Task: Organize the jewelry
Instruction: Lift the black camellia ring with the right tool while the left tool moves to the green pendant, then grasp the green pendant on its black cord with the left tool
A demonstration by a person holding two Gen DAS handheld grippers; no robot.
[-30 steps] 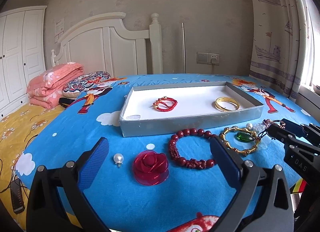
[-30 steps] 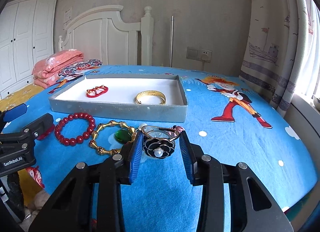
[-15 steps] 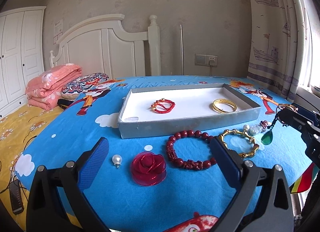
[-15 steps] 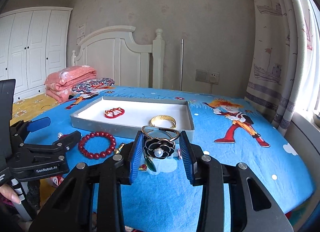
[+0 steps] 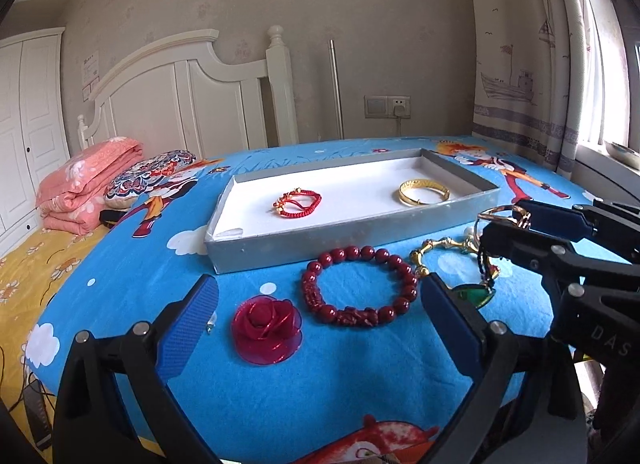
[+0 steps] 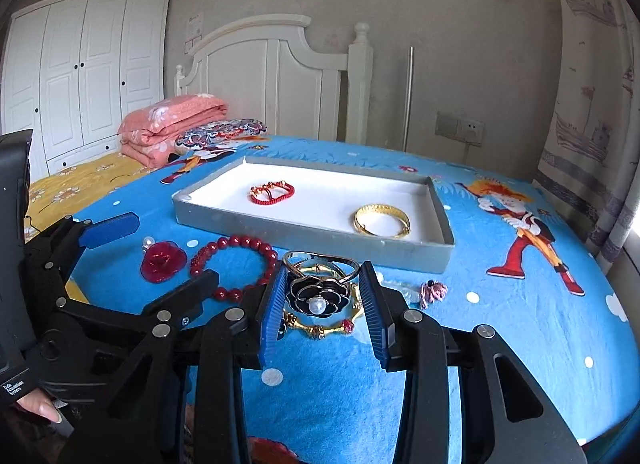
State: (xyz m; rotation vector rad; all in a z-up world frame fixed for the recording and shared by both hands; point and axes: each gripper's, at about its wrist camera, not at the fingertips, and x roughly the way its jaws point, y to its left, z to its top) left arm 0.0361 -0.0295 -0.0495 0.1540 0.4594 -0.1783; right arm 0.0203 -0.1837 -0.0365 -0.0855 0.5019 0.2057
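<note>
Now the right gripper grips a black flower charm between its fingers, just short of the tray; the left gripper gapes empty, red rose between its fingers.

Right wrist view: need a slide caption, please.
Right tongs grip a black flower brooch above the bed, the grey tray beyond holding two bracelets.

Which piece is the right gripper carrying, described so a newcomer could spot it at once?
Start at the grey tray on the blue bedsheet; just in front of it the right gripper pinches a black flower brooch. Unlike the red rose and red bead bracelet lying nearby, it is black-petalled with a white pearl centre.
</note>
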